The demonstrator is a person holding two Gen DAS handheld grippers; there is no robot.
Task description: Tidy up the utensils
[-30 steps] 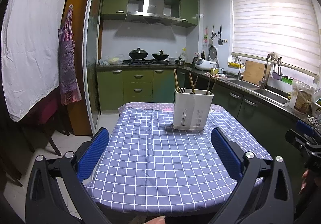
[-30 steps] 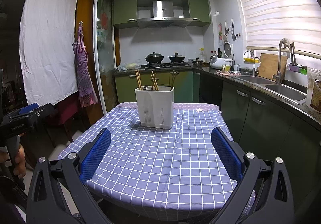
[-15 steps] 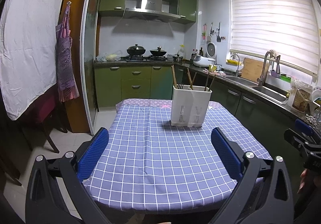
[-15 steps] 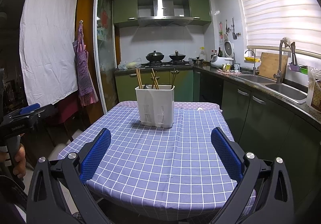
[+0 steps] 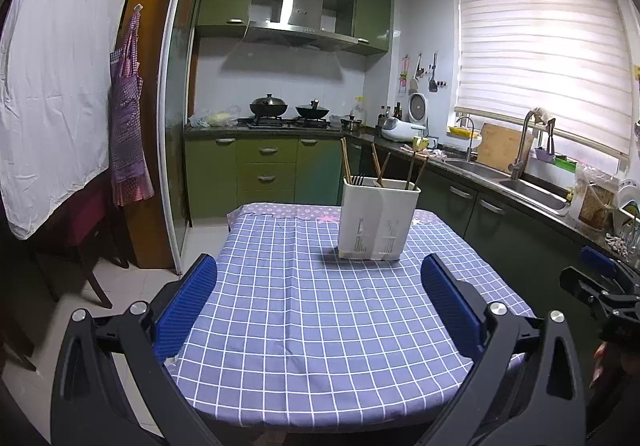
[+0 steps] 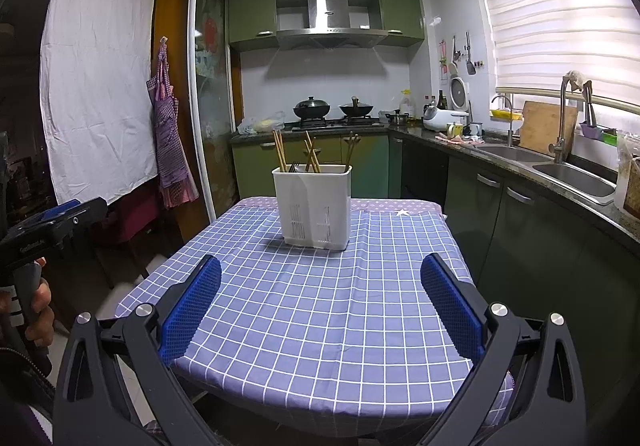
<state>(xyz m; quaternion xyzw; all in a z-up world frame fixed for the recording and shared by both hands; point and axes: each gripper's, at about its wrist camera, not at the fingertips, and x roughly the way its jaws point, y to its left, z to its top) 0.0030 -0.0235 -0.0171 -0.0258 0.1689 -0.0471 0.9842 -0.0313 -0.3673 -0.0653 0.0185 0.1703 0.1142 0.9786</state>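
Observation:
A white utensil holder (image 5: 376,220) stands upright toward the far end of the table with the blue checked cloth (image 5: 320,306). Several wooden chopsticks (image 5: 345,166) and dark fork tines stick out of its top. It also shows in the right wrist view (image 6: 316,206), with chopsticks (image 6: 279,150) in it. My left gripper (image 5: 318,296) is open and empty above the near part of the table. My right gripper (image 6: 320,296) is open and empty, also over the near edge. Each gripper shows at the side of the other's view.
Green cabinets and a counter with a sink (image 5: 532,190) run along the right. A stove with two woks (image 5: 288,112) is at the back. A purple apron (image 5: 128,118) hangs on the left, with a dark chair (image 5: 84,242) below it.
The left view has drifted a little, so the holder sits slightly higher and more to the left in it. The right gripper has barely moved. Both stay open.

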